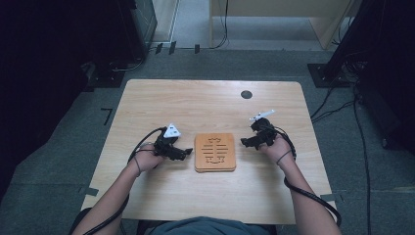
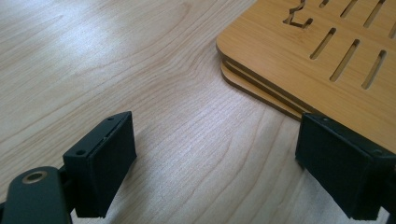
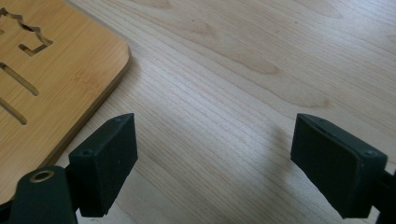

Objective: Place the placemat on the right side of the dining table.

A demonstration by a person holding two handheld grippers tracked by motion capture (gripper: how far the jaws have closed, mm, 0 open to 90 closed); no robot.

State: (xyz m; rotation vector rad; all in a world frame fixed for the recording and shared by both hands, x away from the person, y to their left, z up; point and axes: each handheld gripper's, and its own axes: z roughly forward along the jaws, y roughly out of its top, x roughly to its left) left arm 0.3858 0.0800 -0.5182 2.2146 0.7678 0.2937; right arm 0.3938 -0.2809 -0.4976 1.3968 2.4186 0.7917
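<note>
A small stack of square wooden boards (image 1: 215, 152) with cut-out slots lies flat in the middle of the table. My left gripper (image 1: 185, 154) rests just left of the stack, pointing at it. In the left gripper view my left gripper (image 2: 229, 177) is open over bare tabletop, with a rounded corner of the layered boards (image 2: 299, 51) just ahead at the right. My right gripper (image 1: 244, 142) sits close to the stack's upper right corner. In the right gripper view my right gripper (image 3: 215, 168) is open with nothing between its jaws, and the top board (image 3: 60, 65) lies to the left.
The light wooden table (image 1: 161, 98) has a round black grommet (image 1: 246, 94) near its far edge. Cables trail from both grippers along the forearms. Dark stands and floor cables (image 1: 342, 98) surround the table.
</note>
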